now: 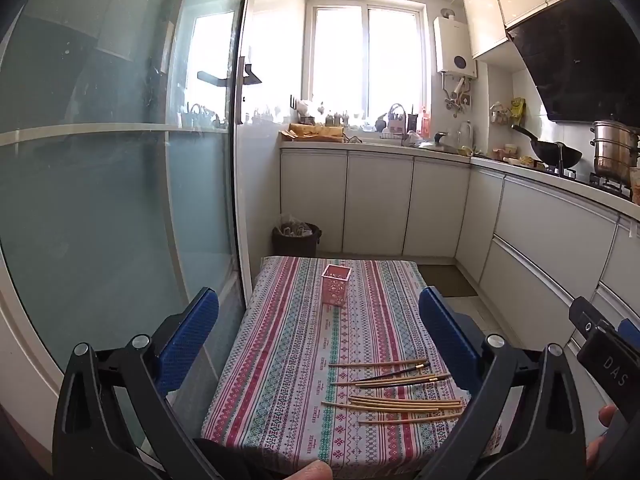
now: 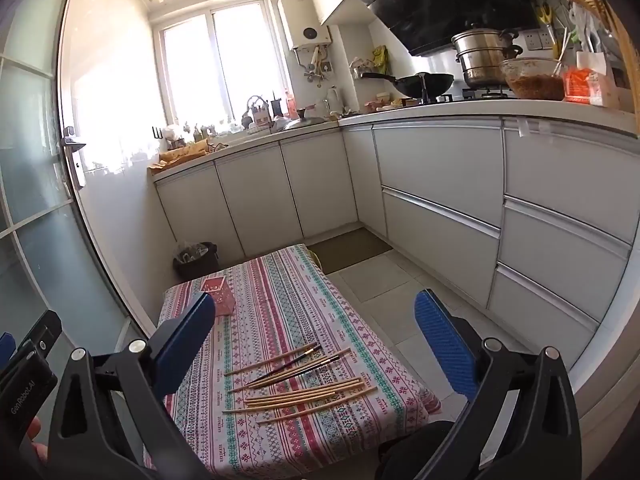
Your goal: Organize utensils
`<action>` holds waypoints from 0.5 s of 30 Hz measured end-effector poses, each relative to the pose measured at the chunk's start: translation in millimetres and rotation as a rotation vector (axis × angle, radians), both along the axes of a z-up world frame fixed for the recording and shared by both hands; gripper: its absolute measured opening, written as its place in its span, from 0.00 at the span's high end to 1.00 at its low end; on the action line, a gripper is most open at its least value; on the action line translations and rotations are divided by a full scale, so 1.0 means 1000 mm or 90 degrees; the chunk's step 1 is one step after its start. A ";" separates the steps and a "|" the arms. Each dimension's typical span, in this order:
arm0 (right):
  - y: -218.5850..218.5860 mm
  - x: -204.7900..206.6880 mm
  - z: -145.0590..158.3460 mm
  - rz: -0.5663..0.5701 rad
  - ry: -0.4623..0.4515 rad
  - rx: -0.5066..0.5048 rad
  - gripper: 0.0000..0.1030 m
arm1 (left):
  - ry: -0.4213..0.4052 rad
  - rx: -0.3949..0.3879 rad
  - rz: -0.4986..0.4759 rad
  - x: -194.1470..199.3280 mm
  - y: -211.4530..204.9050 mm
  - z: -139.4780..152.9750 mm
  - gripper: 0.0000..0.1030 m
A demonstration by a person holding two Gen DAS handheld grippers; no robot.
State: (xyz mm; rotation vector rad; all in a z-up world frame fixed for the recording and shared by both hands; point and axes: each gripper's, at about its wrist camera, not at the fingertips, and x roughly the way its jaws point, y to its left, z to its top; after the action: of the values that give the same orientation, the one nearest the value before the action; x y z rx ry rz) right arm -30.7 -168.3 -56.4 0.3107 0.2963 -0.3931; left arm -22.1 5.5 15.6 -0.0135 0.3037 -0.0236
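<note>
Several wooden chopsticks (image 1: 394, 394) (image 2: 300, 384) lie loose on a small table with a striped patterned cloth (image 1: 292, 360) (image 2: 280, 300), near its front right corner. Two are dark with gold bands. A pink perforated holder (image 1: 336, 284) (image 2: 218, 294) stands upright at the far side of the table, with nothing showing in it. My left gripper (image 1: 320, 320) hangs open above the table, short of the chopsticks. My right gripper (image 2: 316, 320) is open too, held above the chopsticks. Neither has anything between its blue pads.
A frosted glass sliding door (image 1: 100, 200) runs along the table's left. A dark waste bin (image 1: 296, 238) (image 2: 196, 260) sits behind the table. White cabinets (image 2: 440, 200) line the back and right, with a wok (image 2: 420, 82), a steamer pot (image 2: 480, 56) and a bowl (image 2: 532, 78) on top.
</note>
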 end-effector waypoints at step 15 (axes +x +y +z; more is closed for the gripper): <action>0.004 -0.009 -0.001 0.010 -0.022 -0.030 0.05 | -0.020 -0.006 0.006 -0.007 0.002 0.006 0.07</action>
State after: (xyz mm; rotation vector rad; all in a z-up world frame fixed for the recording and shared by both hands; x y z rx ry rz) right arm -39.5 -164.0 -57.2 0.2687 0.2553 -0.3780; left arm -28.9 7.9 21.5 -0.0246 0.2723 -0.0154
